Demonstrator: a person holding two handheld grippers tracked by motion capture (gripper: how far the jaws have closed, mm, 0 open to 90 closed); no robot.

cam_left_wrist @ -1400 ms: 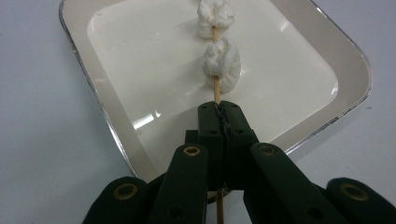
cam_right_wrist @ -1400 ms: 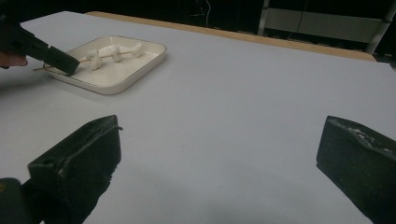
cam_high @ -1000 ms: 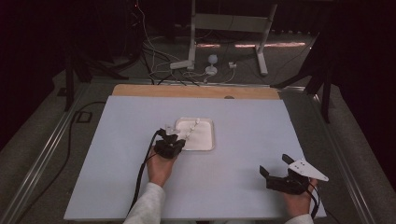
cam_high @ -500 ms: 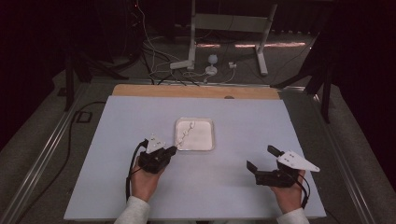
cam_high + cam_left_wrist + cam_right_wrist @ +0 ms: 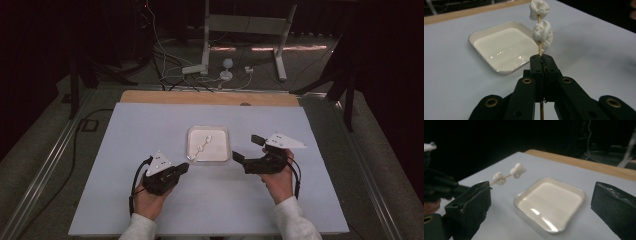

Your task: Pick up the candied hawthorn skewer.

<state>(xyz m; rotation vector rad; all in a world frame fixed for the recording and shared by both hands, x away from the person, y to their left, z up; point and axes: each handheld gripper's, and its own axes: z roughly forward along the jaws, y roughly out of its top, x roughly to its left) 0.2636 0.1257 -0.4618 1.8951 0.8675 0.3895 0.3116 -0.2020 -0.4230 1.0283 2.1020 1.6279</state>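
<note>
White table [image 5: 125, 200] — skewer [image 5: 539, 48] clamped in left gripper [image 5: 541, 62].

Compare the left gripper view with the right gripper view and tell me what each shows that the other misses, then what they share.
Left gripper view alone: the left claw shut on the thin wooden skewer, seen close between its black jaws.

Right gripper view alone: the right claw with its jaws wide apart and nothing between them.

Both: the shallow square white tray, the two white marshmallows threaded on the skewer, the pale blue table.
</note>
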